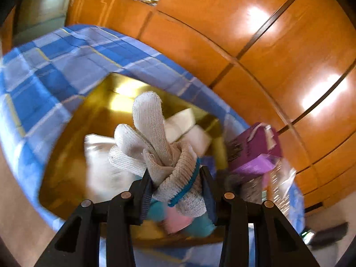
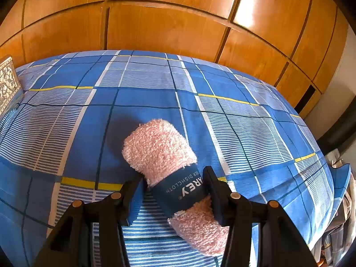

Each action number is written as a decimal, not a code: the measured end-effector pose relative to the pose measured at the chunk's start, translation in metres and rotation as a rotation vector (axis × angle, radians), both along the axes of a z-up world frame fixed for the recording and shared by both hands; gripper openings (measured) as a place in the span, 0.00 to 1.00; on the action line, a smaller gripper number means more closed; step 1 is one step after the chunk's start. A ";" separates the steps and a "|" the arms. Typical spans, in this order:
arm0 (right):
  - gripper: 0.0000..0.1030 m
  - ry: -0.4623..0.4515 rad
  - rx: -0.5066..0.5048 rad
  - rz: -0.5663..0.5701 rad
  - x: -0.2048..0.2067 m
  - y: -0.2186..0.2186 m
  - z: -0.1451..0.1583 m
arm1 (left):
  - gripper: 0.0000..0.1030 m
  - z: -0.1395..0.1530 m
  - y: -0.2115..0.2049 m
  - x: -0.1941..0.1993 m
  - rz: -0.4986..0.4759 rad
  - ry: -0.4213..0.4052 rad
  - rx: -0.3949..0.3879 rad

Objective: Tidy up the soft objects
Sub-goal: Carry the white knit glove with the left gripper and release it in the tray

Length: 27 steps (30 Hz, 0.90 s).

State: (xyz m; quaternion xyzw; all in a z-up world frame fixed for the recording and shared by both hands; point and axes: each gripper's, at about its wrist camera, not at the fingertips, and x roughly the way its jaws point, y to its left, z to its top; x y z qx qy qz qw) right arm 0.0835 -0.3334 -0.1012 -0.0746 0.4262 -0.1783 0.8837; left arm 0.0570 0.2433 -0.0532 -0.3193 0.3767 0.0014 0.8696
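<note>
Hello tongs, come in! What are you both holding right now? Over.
Left tongs shut on white knit glove, above gold box. Right tongs shut on rolled pink dishcloth, over the blue checked bedsheet. Nothing in the way.

Both wrist views close above the bed (image 2: 155, 102), facing the wardrobe (image 2: 155, 29), left view tilted

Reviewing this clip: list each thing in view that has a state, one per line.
left gripper: shut on the knit gloves
knit gloves: bundled, held above the gold box
gold box: open, soft items inside
purple box: beside the gold box, blurred
right gripper: shut on the pink dishcloth
pink dishcloth: rolled, blue paper band still on
bedsheet: spread flat
</note>
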 end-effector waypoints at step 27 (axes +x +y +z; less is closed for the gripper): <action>0.49 0.022 0.004 -0.031 0.006 0.000 0.001 | 0.74 0.009 -0.035 0.023 0.049 0.076 0.413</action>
